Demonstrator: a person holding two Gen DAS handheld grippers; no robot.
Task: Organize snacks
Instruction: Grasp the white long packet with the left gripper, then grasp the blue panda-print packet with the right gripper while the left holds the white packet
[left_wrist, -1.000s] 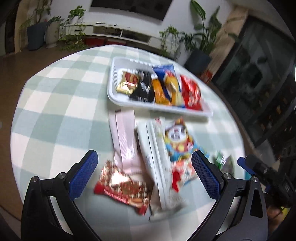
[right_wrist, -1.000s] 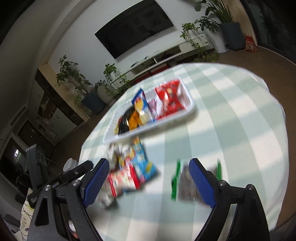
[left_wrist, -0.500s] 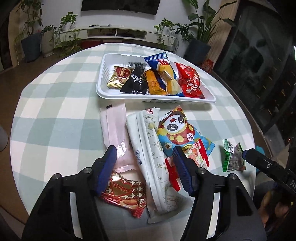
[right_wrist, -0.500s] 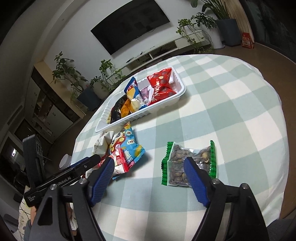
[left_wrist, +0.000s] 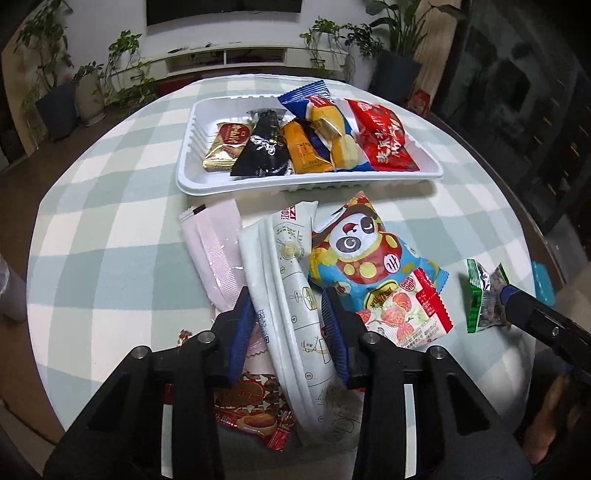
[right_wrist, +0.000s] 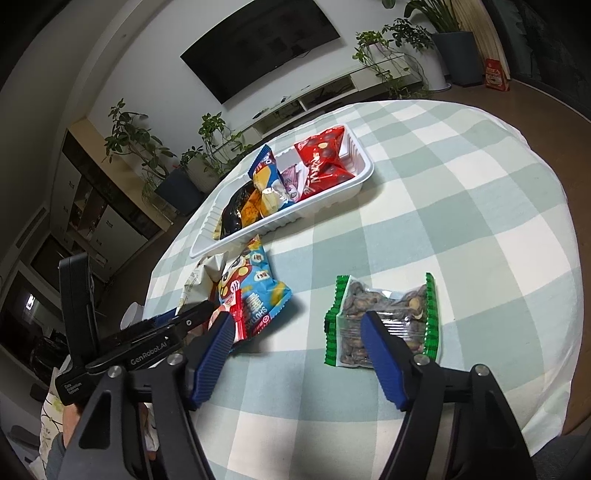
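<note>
My left gripper (left_wrist: 288, 302) has its blue pads on either side of a long white snack packet (left_wrist: 291, 280) lying on the table; whether the pads press it is unclear. Beside that packet lie a pink packet (left_wrist: 218, 243), a panda snack bag (left_wrist: 365, 254), a strawberry packet (left_wrist: 410, 314) and a red chocolate packet (left_wrist: 255, 413). A white tray (left_wrist: 306, 182) behind holds several snacks. My right gripper (right_wrist: 297, 325) is open, low over the table. A green-edged nut bag (right_wrist: 384, 314) lies by its right pad (right_wrist: 380, 354).
The round table has a green and white checked cloth (right_wrist: 461, 221). The tray also shows in the right wrist view (right_wrist: 280, 218). The left gripper's arm (right_wrist: 147, 343) reaches in from the left there. Plants and a TV stand lie beyond the table.
My left gripper has narrowed from wide open and moved down around the white packet. My right gripper has lowered toward the nut bag and stayed open.
</note>
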